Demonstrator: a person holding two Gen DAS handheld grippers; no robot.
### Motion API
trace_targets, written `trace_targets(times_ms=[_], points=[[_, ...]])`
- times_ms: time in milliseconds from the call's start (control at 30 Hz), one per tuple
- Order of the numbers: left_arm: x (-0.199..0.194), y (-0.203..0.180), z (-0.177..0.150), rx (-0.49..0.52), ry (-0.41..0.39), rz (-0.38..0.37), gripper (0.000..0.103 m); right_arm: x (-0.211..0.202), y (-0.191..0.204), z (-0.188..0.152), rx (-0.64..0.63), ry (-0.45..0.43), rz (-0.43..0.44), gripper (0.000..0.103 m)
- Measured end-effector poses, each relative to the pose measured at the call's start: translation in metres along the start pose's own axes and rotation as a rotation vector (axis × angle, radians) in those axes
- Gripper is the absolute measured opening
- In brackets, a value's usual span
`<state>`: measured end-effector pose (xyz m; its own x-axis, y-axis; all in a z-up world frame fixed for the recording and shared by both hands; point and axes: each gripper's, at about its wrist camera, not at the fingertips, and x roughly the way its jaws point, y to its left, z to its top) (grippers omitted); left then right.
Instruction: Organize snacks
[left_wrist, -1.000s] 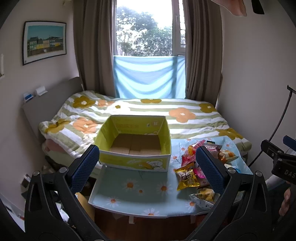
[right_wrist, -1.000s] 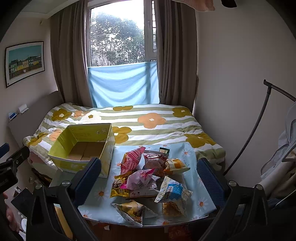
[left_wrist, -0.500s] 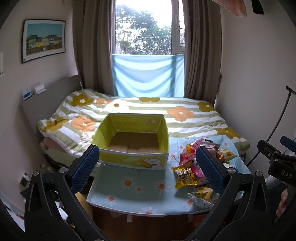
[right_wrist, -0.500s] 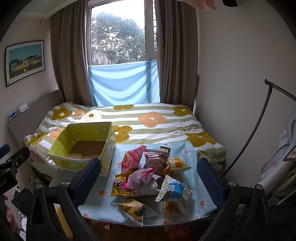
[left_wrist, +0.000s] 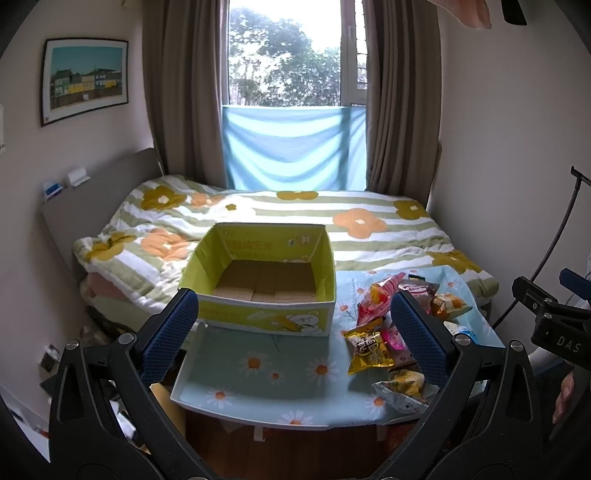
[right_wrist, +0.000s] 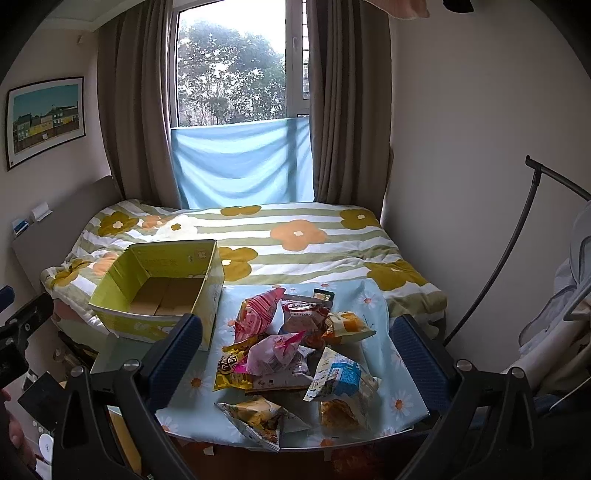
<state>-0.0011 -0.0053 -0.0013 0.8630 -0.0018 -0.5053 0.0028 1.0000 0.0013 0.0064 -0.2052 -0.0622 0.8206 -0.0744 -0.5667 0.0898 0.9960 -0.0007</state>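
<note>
An empty yellow-green cardboard box stands at the back left of a small table with a daisy-print cloth. A pile of snack bags lies on the table's right half, to the right of the box. My left gripper hovers open before the table's near edge, level with the box front. My right gripper hangs open above the near side of the snack pile. Neither holds anything.
A bed with a striped flower quilt lies behind the table, under a window with brown curtains. A dark curved stand rises at the right by the wall. Clutter sits on the floor at the left.
Both views have shifted slightly: the table and box now sit a bit higher and farther, as both grippers drew back a little. Both stay open.
</note>
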Motion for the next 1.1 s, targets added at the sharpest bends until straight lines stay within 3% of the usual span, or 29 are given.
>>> trace_targets(times_ms=[1100], points=[[0.0012,-0.0041,-0.0049,-0.001,0.01,-0.003,0.103,-0.0024,0.0001,-0.0016,0.001,-0.001,0.013,0.103]])
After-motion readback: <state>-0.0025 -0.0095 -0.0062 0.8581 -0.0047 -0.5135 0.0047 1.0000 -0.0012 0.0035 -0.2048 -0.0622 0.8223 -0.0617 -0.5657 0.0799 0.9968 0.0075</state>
